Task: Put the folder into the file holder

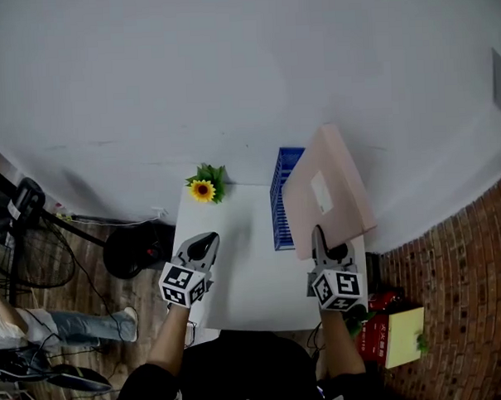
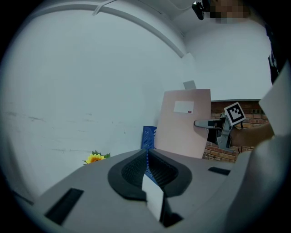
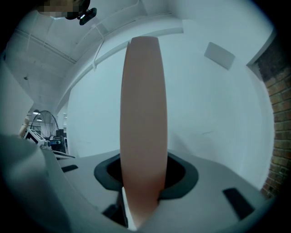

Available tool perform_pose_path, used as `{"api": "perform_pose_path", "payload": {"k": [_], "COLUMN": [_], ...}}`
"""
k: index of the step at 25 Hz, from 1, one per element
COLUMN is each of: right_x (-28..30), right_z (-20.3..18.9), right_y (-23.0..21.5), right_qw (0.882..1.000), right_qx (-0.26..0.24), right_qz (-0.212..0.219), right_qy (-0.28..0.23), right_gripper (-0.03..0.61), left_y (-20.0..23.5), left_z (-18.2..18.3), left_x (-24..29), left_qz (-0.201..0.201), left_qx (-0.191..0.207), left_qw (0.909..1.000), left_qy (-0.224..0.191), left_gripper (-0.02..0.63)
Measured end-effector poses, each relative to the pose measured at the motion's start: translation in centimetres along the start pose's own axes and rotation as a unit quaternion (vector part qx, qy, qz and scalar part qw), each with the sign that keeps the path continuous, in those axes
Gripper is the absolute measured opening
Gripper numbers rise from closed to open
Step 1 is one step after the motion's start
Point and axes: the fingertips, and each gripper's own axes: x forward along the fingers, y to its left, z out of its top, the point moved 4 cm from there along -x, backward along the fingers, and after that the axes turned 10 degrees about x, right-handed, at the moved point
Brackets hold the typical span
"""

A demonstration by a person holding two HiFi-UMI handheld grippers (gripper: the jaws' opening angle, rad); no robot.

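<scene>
A thick pink folder (image 1: 329, 191) with a white label is held up, tilted, over the right side of the white table (image 1: 246, 286). My right gripper (image 1: 319, 235) is shut on its lower edge. In the right gripper view the folder's spine (image 3: 143, 123) stands upright between the jaws. The blue slatted file holder (image 1: 281, 198) stands at the table's far edge, just left of the folder. My left gripper (image 1: 206, 245) hovers over the table's left part, shut and empty. The left gripper view shows the folder (image 2: 184, 123), the file holder (image 2: 148, 135) and the right gripper (image 2: 203, 123).
A small sunflower plant (image 1: 205, 188) sits at the table's far left corner. A white wall rises right behind the table. On the floor are a yellow and red box (image 1: 396, 335) at the right, a black round base (image 1: 137, 250) and a person's legs (image 1: 74, 327) at the left.
</scene>
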Motion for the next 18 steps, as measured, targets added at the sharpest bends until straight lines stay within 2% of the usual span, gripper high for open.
{"api": "perform_pose_path", "payload": {"k": [18], "right_x": [7.3], "right_z": [-2.0], "right_y": [0.0], "right_qw": [0.999], "right_qx": [-0.027], "right_qz": [-0.039], "right_qy": [0.005], "right_gripper": [0.170], "left_y": [4.2], "left_z": [-1.6], "left_x": [-2.6], "left_qz": [0.033], "left_qx": [-0.026], "left_qw": [0.9990], "left_qy": [0.017], "left_gripper": [0.031]}}
